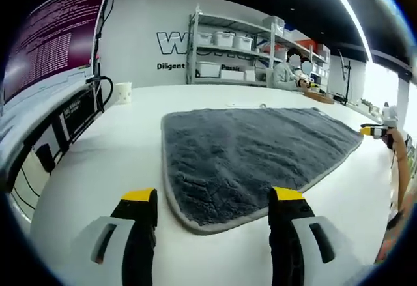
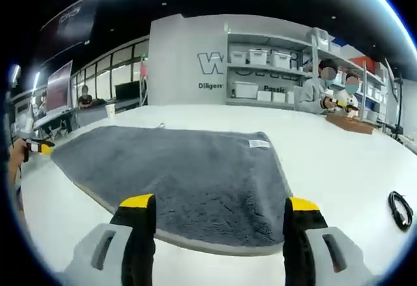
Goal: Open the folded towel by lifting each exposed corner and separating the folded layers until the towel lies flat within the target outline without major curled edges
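Grey plush towel (image 1: 254,152) on white surface (image 1: 117,143); both grippers' jaws wide, empty. Advise pinching only the top layer at its near corner.

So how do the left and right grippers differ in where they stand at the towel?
The left gripper faces a rounded corner of the towel, whereas the right gripper faces a long straight edge. The left one stands nearest the monitor, the right nearest a black cable. Both are open, empty, with yellow-tipped fingers.

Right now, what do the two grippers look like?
Left gripper and right gripper match: two black jaws each, capped with yellow tips, rising from light grey housings that carry dark slot-shaped recesses. No cables or lettering visible on them.
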{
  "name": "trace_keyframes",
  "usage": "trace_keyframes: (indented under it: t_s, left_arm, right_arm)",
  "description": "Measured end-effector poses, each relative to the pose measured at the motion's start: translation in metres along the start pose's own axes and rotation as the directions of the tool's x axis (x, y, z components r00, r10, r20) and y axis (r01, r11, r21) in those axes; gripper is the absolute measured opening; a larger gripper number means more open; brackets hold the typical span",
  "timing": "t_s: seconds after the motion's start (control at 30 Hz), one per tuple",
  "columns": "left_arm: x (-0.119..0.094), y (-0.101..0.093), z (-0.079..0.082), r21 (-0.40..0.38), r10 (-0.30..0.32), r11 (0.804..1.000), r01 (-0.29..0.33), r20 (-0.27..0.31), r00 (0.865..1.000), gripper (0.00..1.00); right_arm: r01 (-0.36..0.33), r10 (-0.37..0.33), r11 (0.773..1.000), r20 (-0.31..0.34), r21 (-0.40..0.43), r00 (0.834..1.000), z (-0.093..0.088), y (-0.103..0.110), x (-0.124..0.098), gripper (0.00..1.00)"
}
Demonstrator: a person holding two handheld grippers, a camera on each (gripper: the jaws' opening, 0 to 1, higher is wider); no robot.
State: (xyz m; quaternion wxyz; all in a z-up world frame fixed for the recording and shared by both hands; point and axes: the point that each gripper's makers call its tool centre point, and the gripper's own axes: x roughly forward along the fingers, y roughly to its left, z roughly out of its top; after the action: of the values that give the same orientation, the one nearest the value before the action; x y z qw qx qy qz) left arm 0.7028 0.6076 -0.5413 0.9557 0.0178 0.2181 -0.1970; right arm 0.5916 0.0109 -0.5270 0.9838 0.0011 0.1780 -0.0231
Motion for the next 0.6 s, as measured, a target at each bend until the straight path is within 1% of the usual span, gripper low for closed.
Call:
trace_keyframes:
  t_s: [0.07,0.13,0.2,0.27,0.37,0.47,0.5,0.6]
  left_arm:
    - [0.002,0.003,0.0,0.0,0.008,1.0,-0.008,-0.002,1.0,0.66]
    - [0.004,0.004,-0.002,-0.007,0.015,1.0,-0.015,-0.011,1.0,0.6]
    - [0.004,0.005,-0.005,-0.01,0.021,1.0,-0.021,-0.023,1.0,0.57]
    - [0.004,0.006,-0.006,-0.008,0.028,1.0,-0.029,-0.029,0.999,0.57]
    - [-0.001,0.011,-0.007,-0.021,0.05,0.998,-0.051,-0.023,0.998,0.54]
    - [-0.005,0.014,-0.008,-0.036,0.058,0.998,-0.059,-0.016,0.998,0.46]
    - [-0.006,0.016,-0.009,-0.038,0.063,0.997,-0.064,-0.017,0.998,0.41]
    - [-0.007,0.024,-0.013,-0.036,0.086,0.996,-0.087,-0.028,0.996,0.32]
  right_arm:
    - [0.003,-0.003,1.0,-0.008,0.017,1.0,-0.002,-0.004,0.0,0.69]
    - [0.007,-0.007,0.999,-0.014,0.041,1.0,-0.004,-0.009,0.0,0.69]
    - [0.018,-0.016,0.999,-0.023,0.048,1.0,-0.007,-0.013,-0.001,0.65]
    - [0.034,-0.032,0.998,-0.029,0.051,0.999,-0.008,-0.017,-0.002,0.58]
    - [0.064,-0.063,0.995,-0.024,0.078,0.998,-0.007,-0.027,-0.005,0.5]
    - [0.081,-0.08,0.991,-0.018,0.109,0.997,-0.005,-0.037,-0.007,0.44]
    - [0.087,-0.086,0.99,-0.018,0.112,0.996,-0.005,-0.04,-0.007,0.42]
    - [0.143,-0.141,0.981,-0.028,0.134,0.99,-0.007,-0.055,-0.008,0.36]
